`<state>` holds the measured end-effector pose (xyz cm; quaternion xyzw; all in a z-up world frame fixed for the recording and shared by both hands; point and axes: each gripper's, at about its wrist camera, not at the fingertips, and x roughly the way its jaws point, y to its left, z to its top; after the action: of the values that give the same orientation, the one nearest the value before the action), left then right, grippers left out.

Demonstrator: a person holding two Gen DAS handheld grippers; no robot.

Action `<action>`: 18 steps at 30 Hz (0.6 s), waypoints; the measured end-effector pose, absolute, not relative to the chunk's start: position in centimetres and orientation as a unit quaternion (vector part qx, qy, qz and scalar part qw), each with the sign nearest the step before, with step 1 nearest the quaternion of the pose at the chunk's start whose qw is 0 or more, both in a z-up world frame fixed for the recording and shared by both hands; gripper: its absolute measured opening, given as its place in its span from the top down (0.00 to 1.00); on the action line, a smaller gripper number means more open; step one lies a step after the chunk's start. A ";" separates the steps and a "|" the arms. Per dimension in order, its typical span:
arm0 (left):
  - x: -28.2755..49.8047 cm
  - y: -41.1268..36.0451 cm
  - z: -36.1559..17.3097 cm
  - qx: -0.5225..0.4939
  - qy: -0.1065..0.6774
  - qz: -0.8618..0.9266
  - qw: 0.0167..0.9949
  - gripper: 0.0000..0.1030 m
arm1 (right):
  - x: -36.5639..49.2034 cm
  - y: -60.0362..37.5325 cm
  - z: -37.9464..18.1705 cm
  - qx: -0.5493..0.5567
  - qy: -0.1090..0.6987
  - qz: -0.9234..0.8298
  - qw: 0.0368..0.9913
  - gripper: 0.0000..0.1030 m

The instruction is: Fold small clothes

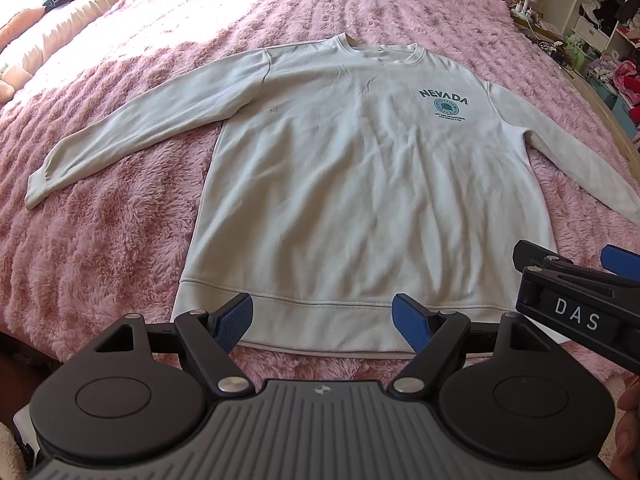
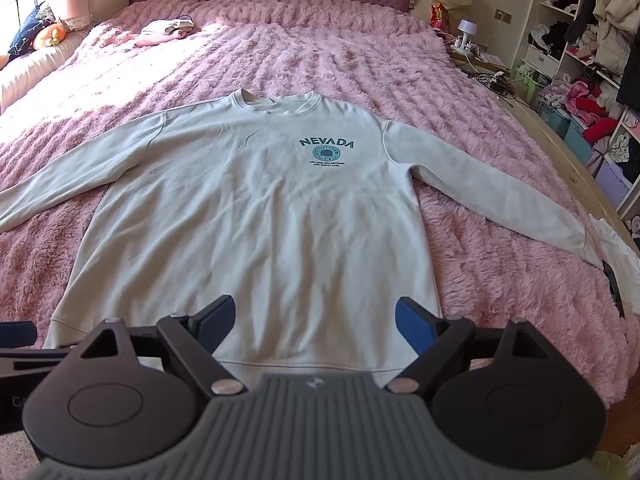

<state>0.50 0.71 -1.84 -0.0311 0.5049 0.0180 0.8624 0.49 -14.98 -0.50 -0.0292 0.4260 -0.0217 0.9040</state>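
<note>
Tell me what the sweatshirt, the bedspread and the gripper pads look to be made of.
Sweatshirt: soft knit, probably cotton fleece, matte pale grey-white; ribbed collar and hem, soft creases, printed NEVADA logo.
Bedspread: long-pile plush, likely synthetic faux fur, pink; shaggy tufts in wavy ridges.
Pads: blue, finely ribbed surface, likely rubber or moulded plastic; which of the two is unclear. Both left gripper and right gripper are open and empty.

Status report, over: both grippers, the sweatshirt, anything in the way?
Left gripper open, empty, at the hem. Right gripper open, empty, alongside. Sweatshirt flat, face up, sleeves spread, unfolded. Nothing lying on it.
</note>
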 end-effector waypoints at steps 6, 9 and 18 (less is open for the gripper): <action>0.8 0.8 -2.0 -0.031 0.508 0.018 0.861 0.10 | 0.5 -14.9 -0.5 -0.029 0.427 -0.022 0.904 0.19; 1.0 0.7 -2.1 -0.030 0.510 0.019 0.860 0.10 | 0.7 -15.0 -0.7 -0.027 0.429 -0.021 0.903 0.19; 2.3 -0.2 -2.6 -0.025 0.512 0.006 0.858 0.10 | 1.8 -16.5 -1.5 -0.013 0.430 -0.034 0.902 0.19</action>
<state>2.35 -0.25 -2.59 -0.0247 0.5122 0.0064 0.8585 1.81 -16.52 -1.53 -0.0133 0.4305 -0.0337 0.9019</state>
